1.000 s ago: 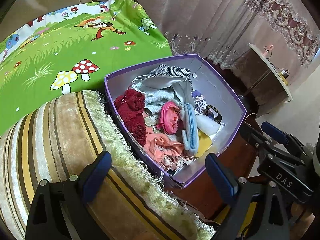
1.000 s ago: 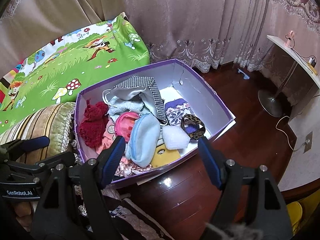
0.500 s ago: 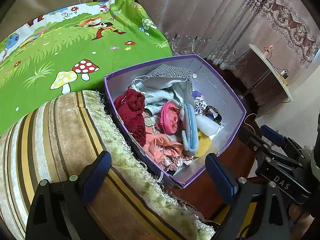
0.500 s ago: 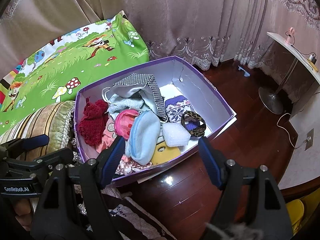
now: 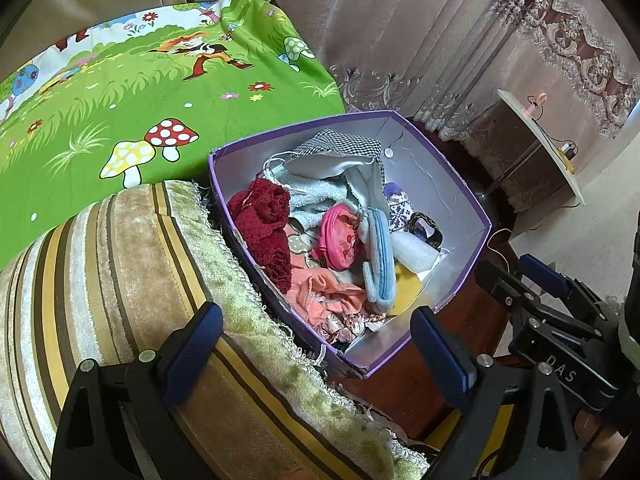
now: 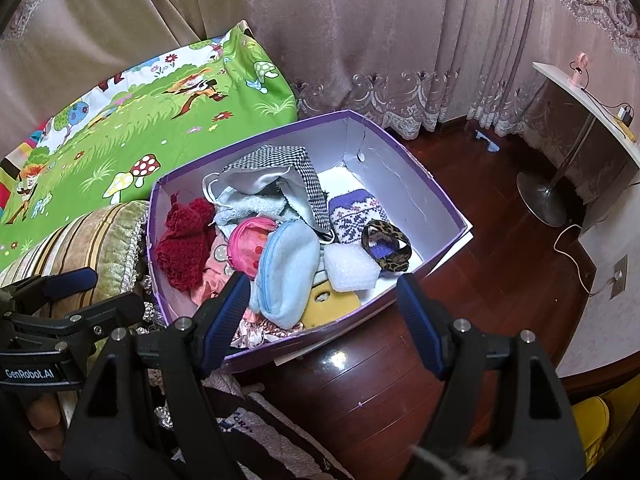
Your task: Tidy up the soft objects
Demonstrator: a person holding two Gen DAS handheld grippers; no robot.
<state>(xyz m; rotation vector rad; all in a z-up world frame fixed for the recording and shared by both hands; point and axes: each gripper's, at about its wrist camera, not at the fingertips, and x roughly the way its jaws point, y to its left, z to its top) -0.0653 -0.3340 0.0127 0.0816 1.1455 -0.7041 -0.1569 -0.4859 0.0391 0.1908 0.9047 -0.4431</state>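
A purple box (image 5: 464, 196) (image 6: 404, 160) stands on the dark wood floor, full of soft things: a red knit piece (image 5: 264, 224) (image 6: 182, 240), a pink pouch (image 5: 340, 236) (image 6: 250, 242), a light blue pouch (image 5: 380, 260) (image 6: 286, 268), a checked cloth (image 6: 280, 160), a blue patterned knit (image 6: 354, 214) and a leopard band (image 6: 386, 244). My left gripper (image 5: 316, 354) is open and empty, above a striped cushion (image 5: 100, 264) at the box's left. My right gripper (image 6: 322, 320) is open and empty, over the box's near edge.
A green cartoon sheet (image 5: 120, 100) (image 6: 120, 128) covers the bed behind the box. Curtains (image 6: 360, 32) hang at the back. A white stand table (image 6: 580, 92) with a metal foot is at the right. A cable (image 6: 572, 244) lies on the floor. Dark fabric (image 6: 256, 420) lies under my right gripper.
Both grippers have hardly moved; the right one drifted slightly so the box sits a little lower in its view. Both stay open and empty.
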